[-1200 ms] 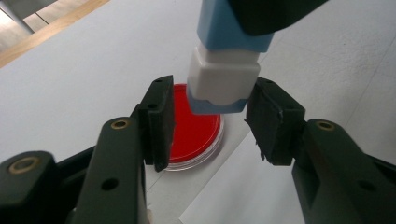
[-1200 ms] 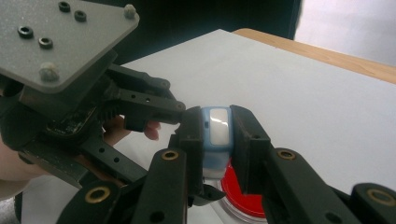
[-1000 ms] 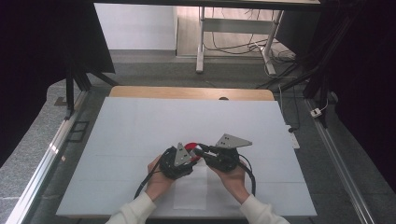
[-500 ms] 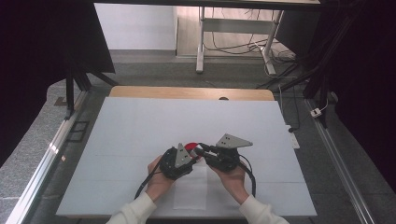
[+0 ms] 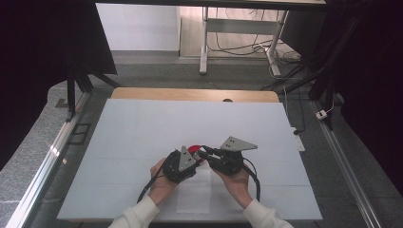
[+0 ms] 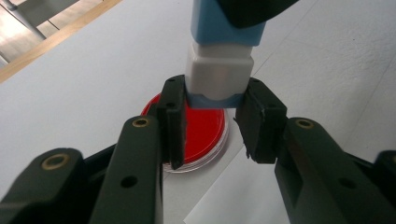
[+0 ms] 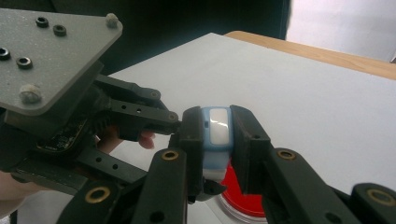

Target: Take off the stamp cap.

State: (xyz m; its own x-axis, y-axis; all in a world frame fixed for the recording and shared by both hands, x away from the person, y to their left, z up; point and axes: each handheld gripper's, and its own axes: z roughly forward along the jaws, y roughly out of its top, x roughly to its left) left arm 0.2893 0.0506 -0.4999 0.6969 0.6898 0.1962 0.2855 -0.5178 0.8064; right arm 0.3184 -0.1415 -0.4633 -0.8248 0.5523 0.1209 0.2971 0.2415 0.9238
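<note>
A small blue and white block (image 6: 219, 70) hangs just above a red round dish (image 6: 201, 128) that lies on the white table. My left gripper (image 6: 212, 100) has just been closing its jaws, and the block's white end now sits between them with both pads pressed on it. My right gripper (image 7: 217, 123) is shut on the blue body of the same block (image 7: 217, 135). In the high view the left gripper (image 5: 189, 157) and the right gripper (image 5: 209, 156) meet tip to tip over the dish (image 5: 193, 149).
A white sheet of paper (image 5: 195, 190) lies under the hands near the front edge. The white table top (image 5: 190, 118) stretches back to a wooden strip (image 5: 190, 94). Black frames and cables stand beyond it.
</note>
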